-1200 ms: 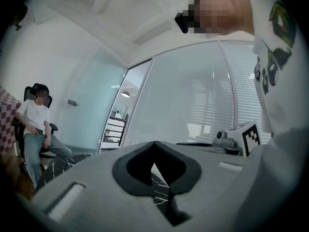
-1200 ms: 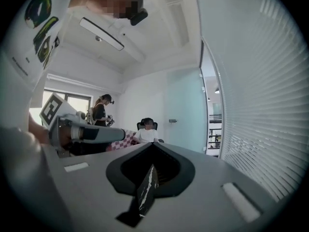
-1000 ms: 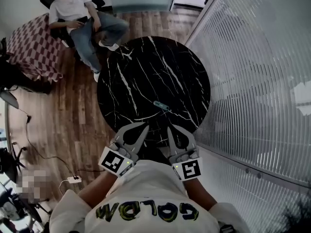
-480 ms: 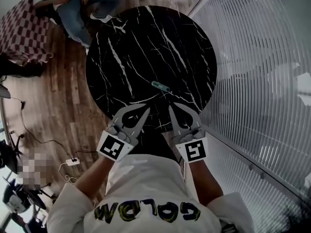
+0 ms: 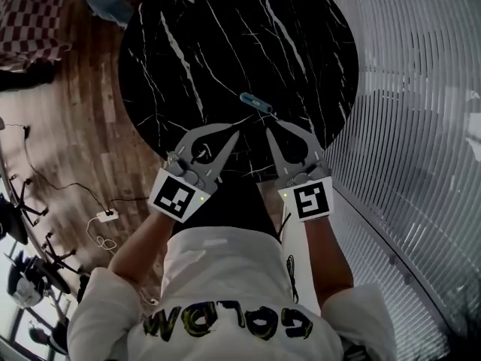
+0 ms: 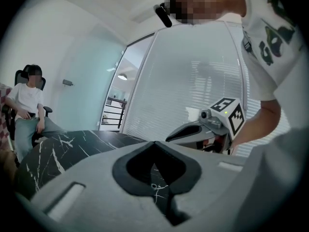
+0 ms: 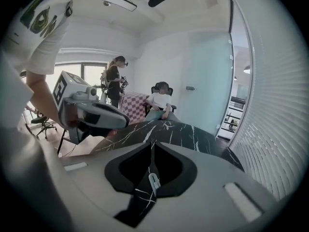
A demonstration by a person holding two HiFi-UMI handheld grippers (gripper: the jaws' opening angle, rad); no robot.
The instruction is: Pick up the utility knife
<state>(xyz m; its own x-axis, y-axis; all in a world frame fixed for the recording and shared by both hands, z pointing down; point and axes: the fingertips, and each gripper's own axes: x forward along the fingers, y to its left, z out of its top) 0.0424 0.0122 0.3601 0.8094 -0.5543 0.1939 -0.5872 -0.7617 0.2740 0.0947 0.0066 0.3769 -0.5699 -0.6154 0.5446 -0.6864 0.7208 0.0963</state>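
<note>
The right gripper has its jaws just starting to part. Only a thin slit shows between the tips, and nothing sits in it. Through the gap lower down, the utility knife shows as a small pale bar lying flat on the table, ahead of the tips and untouched. The left gripper has its jaws pressed together and is empty.

In the head view both sets of tips hover over the near part of the table, close to each other. The knife is just beyond them, angled across their line.

The main risk seems to be the narrow opening. If the jaws reach the knife before they spread enough, one tip would likely land on top of it or shove it. The stone looks hard and glossy, so a nudge could send the slim knife skating or spinning. Because it lies so low, the tips must come almost to the surface, and a steep approach could jam them against the table. The closed left gripper nearby could also bump the right.
</note>
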